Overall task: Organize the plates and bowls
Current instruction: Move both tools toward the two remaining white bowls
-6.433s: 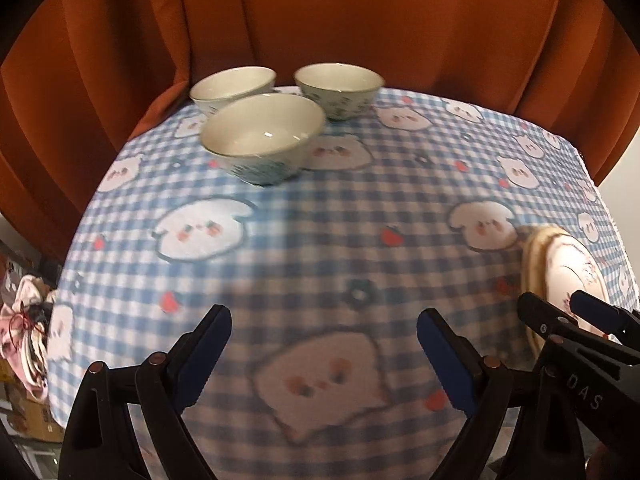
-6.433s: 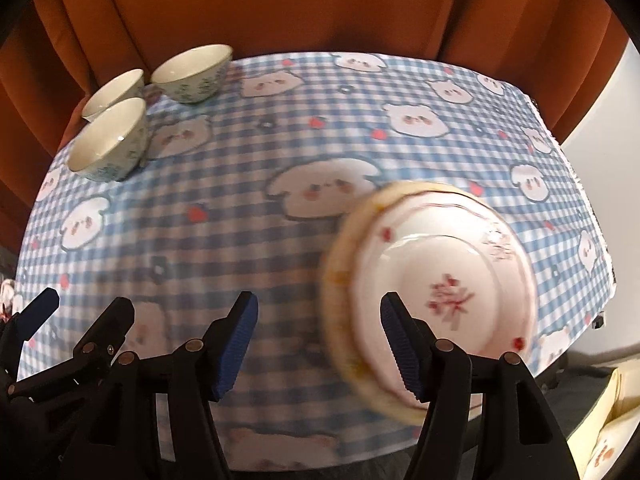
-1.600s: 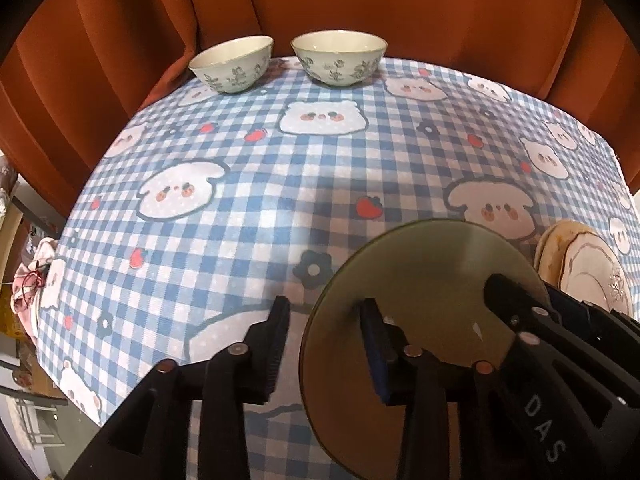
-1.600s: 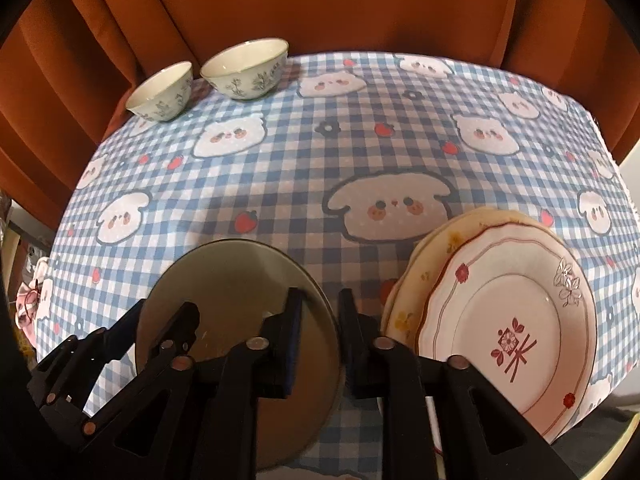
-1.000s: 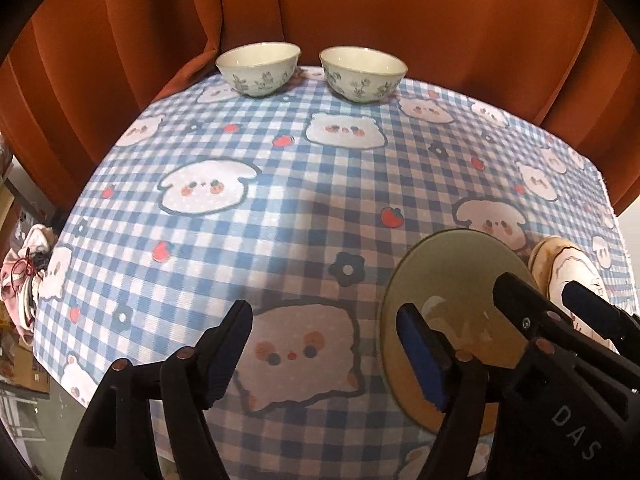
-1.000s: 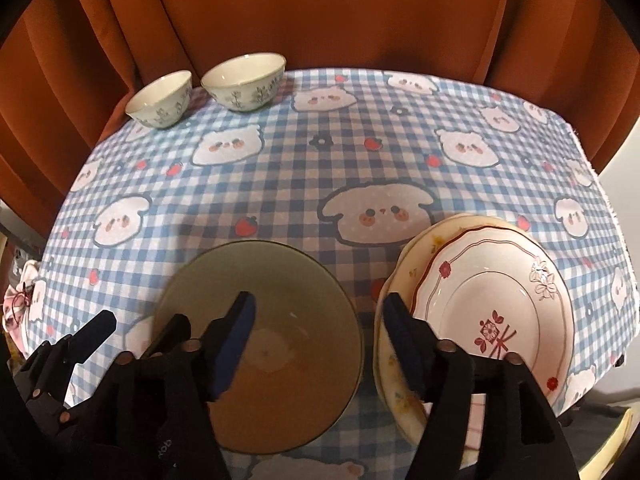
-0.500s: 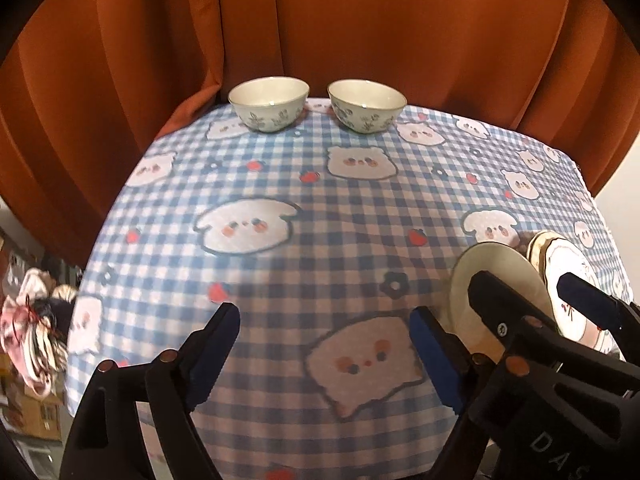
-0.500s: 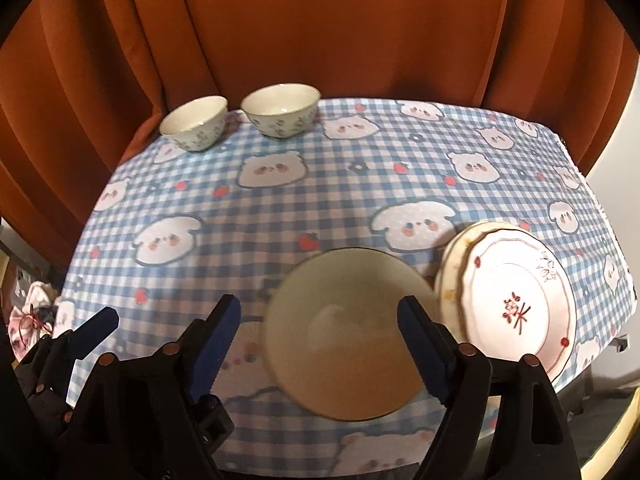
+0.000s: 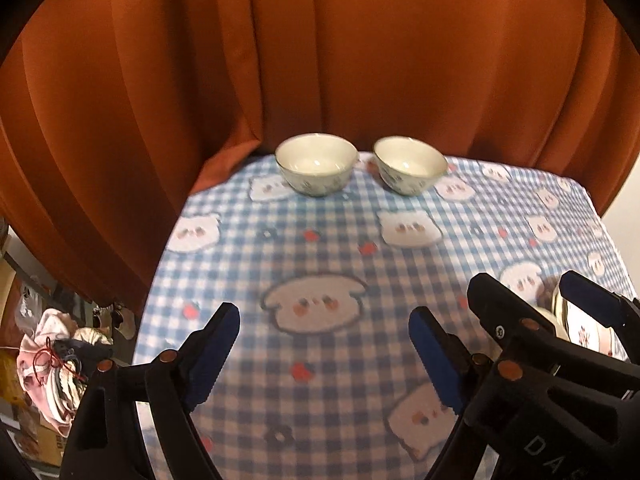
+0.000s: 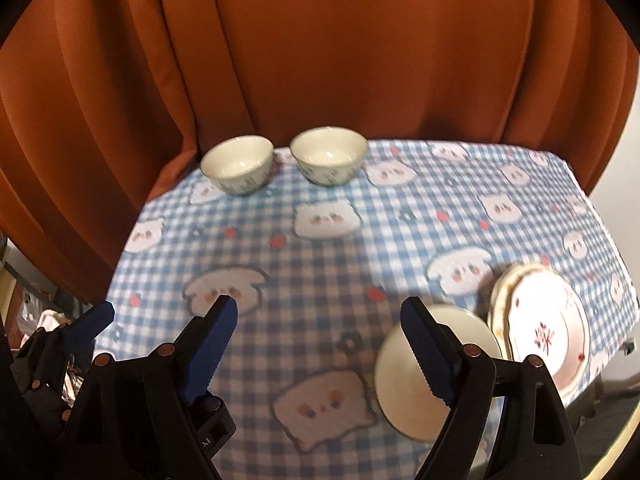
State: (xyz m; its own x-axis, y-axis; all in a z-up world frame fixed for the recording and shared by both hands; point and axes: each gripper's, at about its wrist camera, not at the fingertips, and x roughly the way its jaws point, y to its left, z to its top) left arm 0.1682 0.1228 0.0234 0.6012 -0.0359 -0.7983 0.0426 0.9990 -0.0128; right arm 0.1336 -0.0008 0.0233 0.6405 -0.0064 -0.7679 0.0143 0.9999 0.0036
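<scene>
Both pairs of jaws stand wide apart with nothing between the blue pads. The left gripper (image 9: 324, 354) hovers over bare checked cloth, a printed bear face showing in its gap. The right gripper (image 10: 316, 350) hovers likewise, and its right pad overlaps the near edge of a plain cream plate (image 10: 416, 400) lying flat on the table at about 4 o'clock in the right wrist view.

That plate shows clearly only from the right wrist. From the left wrist the right gripper's black frame crosses the view at 4 o'clock and hides nearly all of it; only a sliver of the patterned plates (image 9: 584, 330) peeps between the frame's arms. The right wrist view shows those plates whole: a stack (image 10: 544, 328) of a white plate with a red rim and red mark lying on a yellowish one, just beside the cream plate at 3 o'clock, near the table's right edge.

Two small cream bowls with a dark floral band sit side by side, close but apart, at 12 o'clock by the far edge: the left bowl (image 9: 316, 164) and the right bowl (image 9: 410, 170), both upright and empty.

The tablecloth (image 9: 320, 240) is blue-and-white gingham with bears and strawberries. An orange curtain (image 9: 320, 48) hangs behind it. At 8 o'clock in the left view, off the table, lies a heap of pink cloth (image 9: 48, 364).
</scene>
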